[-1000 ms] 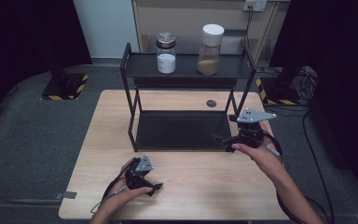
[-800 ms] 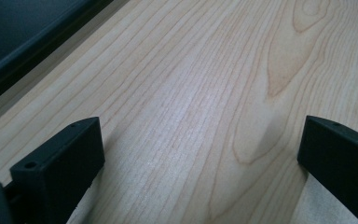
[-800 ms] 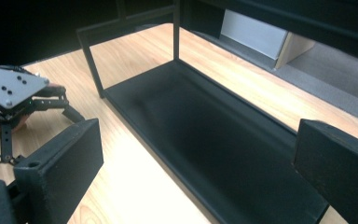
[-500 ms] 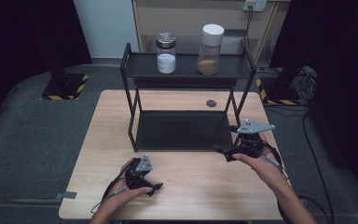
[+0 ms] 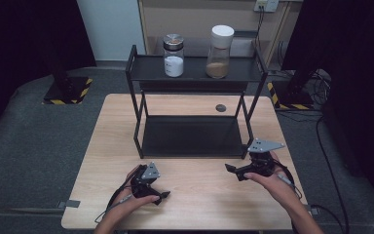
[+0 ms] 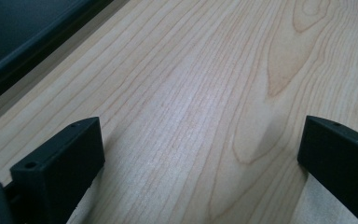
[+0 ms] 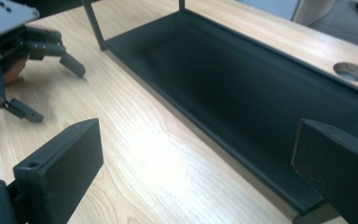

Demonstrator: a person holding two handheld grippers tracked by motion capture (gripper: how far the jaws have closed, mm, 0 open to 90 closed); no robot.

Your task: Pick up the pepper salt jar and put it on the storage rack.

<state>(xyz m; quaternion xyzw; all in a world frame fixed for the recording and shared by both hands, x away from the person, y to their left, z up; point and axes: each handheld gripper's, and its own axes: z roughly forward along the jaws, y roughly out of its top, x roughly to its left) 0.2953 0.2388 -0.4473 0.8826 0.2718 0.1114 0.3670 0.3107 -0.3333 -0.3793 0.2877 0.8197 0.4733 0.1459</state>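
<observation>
A black two-tier rack [image 5: 195, 69] stands at the back of the wooden table [image 5: 199, 200]. Its top shelf carries a silver-lidded jar of white powder [image 5: 174, 55] and a taller white-lidded jar of brown contents [image 5: 219, 51]. The lower shelf [image 7: 242, 88] is bare. My left gripper [image 5: 161, 191] rests open on the tabletop near the front left, with only wood grain between its jaws [image 6: 200, 154]. My right gripper [image 5: 233, 171] is held open in front of the rack's right front post, its jaws pointing left with nothing between them [image 7: 196, 158]. The left gripper [image 7: 55, 93] also appears at the far left of the right gripper view.
A round cable hole [image 5: 220, 107] sits in the table behind the rack. The rack's front edge [image 6: 23, 32] lies close to the left gripper. Stands with yellow-black striped bases [image 5: 68, 90] and cables [image 5: 321, 78] lie on the dark floor around the table.
My right gripper has drawn back from the rack's right post toward the table's front edge. The left gripper has stayed put.
</observation>
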